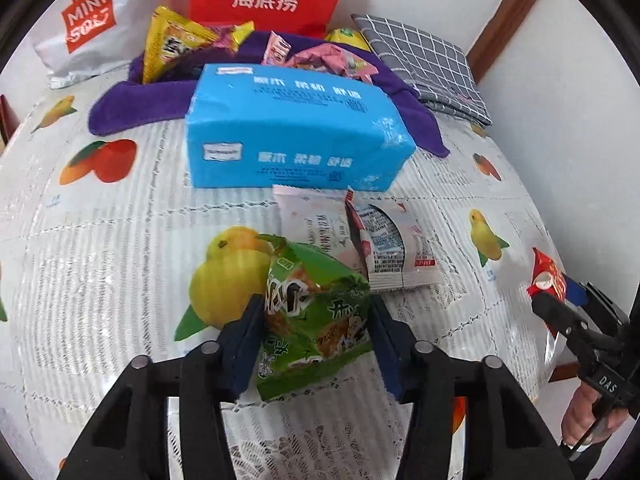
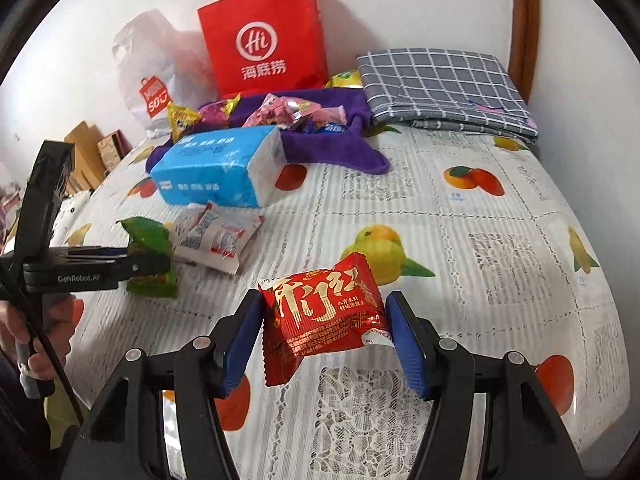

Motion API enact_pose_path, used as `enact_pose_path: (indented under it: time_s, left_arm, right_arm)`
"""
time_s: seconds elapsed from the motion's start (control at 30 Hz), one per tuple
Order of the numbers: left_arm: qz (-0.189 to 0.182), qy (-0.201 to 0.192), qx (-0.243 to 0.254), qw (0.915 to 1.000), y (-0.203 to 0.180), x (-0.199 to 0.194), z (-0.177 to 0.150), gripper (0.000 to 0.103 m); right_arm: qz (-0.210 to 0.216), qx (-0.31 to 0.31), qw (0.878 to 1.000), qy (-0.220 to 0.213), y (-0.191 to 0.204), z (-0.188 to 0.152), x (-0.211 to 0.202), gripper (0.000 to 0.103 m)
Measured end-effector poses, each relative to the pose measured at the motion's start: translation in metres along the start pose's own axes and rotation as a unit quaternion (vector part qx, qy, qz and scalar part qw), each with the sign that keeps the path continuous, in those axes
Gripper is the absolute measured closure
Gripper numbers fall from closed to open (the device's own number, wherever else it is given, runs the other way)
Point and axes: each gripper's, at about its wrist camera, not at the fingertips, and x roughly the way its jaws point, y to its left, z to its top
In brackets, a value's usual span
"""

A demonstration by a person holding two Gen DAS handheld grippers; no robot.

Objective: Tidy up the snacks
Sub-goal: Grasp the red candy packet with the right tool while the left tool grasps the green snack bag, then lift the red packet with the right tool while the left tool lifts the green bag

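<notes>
Left claw (image 1: 316, 336) clamped on a green snack packet (image 1: 316, 320), right claw (image 2: 324, 336) pinched across a red snack packet (image 2: 324, 316), both lifted clear of the counter (image 2: 500, 248), probably bound for the snack heap on the purple cloth (image 2: 320, 148) near the far edge. Only from the right wrist: cardboard boxes (image 2: 94, 152) past the left edge. Only from the left wrist: green packet's print.

A blue tissue pack (image 1: 296, 128) lies before a purple towel (image 1: 132, 104) and checked cloth (image 1: 424, 56).
</notes>
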Motion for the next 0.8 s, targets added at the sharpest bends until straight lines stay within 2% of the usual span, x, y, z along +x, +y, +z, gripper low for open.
enact_pose_path:
  time_s: [0.3, 0.67, 0.8]
  left_arm:
    - [0.004, -0.038, -0.005, 0.9993, 0.012, -0.039, -0.008, 0.055]
    - [0.000, -0.082, 0.011, 0.9966, 0.029, -0.080, -0.002, 0.055]
    - [0.009, -0.094, 0.022, 0.9952, 0.037, -0.089, 0.003, 0.055]
  right_arm:
    - [0.022, 0.002, 1.000, -0.022, 0.017, -0.004, -0.004, 0.041]
    - [-0.034, -0.004, 0.998, -0.050, 0.050, 0.013, -0.018, 0.041]
    - [-0.046, 0.009, 0.997, -0.055, 0.058, 0.020, -0.023, 0.041]
